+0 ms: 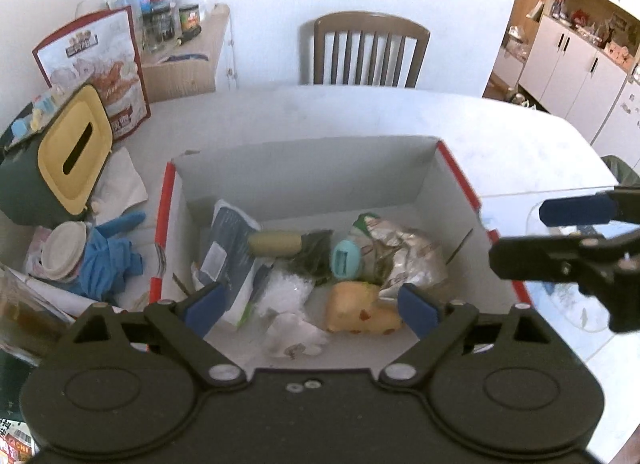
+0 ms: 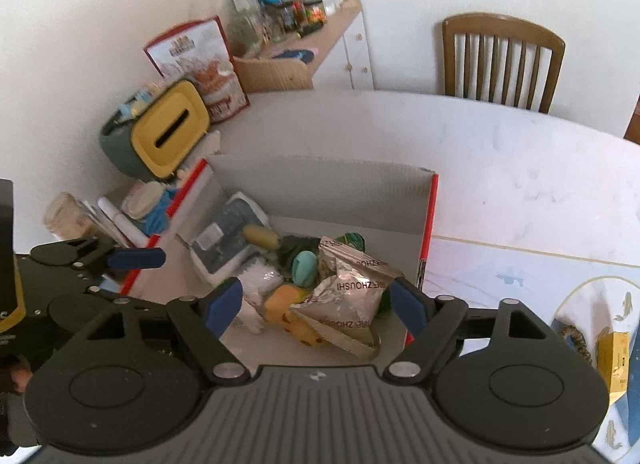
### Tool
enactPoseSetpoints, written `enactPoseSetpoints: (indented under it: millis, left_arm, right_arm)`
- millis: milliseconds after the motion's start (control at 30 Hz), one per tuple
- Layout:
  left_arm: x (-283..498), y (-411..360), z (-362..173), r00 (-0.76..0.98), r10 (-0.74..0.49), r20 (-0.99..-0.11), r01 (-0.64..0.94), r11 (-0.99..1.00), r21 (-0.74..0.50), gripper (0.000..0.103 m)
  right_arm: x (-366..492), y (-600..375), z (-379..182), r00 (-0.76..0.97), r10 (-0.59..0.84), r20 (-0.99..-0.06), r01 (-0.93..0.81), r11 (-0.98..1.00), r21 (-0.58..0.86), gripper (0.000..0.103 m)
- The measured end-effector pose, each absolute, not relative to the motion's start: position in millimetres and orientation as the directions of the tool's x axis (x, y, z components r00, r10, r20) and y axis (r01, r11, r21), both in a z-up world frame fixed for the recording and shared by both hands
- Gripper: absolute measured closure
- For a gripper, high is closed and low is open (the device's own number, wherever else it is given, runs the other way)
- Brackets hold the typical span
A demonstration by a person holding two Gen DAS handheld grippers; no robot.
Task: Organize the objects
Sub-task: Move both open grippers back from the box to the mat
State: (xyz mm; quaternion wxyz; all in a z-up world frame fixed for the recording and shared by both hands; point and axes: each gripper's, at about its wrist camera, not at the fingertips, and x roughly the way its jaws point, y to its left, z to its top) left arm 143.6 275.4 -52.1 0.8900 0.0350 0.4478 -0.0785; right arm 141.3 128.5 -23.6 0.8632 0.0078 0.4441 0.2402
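Box (image 1: 460,172), red-edged, open, on my counter (image 1: 360,112), holding silver snack bag (image 2: 352,288), yellow toy (image 1: 360,310), teal case (image 1: 346,258); lower items buried, hard to identify. My left hand-held gripper (image 1: 310,304) and right hand-held gripper (image 2: 316,306) hang above it, jaws apart, empty. Far counter bare

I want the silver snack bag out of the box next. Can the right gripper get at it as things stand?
Probably yes: the right gripper hangs open above the box, and the silver snack bag lies on top of the pile, uncovered.
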Motion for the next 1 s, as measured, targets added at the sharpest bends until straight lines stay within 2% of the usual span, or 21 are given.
enactPoseSetpoints:
  millis: [200,300,500,667,1000]
  left_arm:
    - [134,261,-40,0.607,-0.121,-0.786,0.185,0.983,-0.009,0.008]
    - [130,250,-35,0.621,-0.121,-0.774,0.191,0.982,0.0,0.001]
    - [126,222,-30,0.63,-0.136,-0.765,0.197,0.98,-0.012,0.001]
    - [123,189,-28,0.641,-0.16,-0.75,0.216,0.976,-0.023,0.001]
    - [125,111,-32,0.638,-0.194,-0.746,0.258,0.966,-0.031,0.0]
  right_arm:
    - [121,110,-9,0.52,0.444,-0.729,-0.417,0.877,0.237,0.016]
    - [113,99,-3,0.53,0.453,-0.716,-0.42,0.875,0.242,0.014]
    - [97,60,1,0.557,0.458,-0.693,-0.421,0.875,0.239,0.012]
    - [88,27,0,0.594,0.427,-0.683,-0.426,0.886,0.184,0.012]
    - [94,-49,-8,0.611,0.403,-0.682,-0.386,0.903,0.188,0.011]
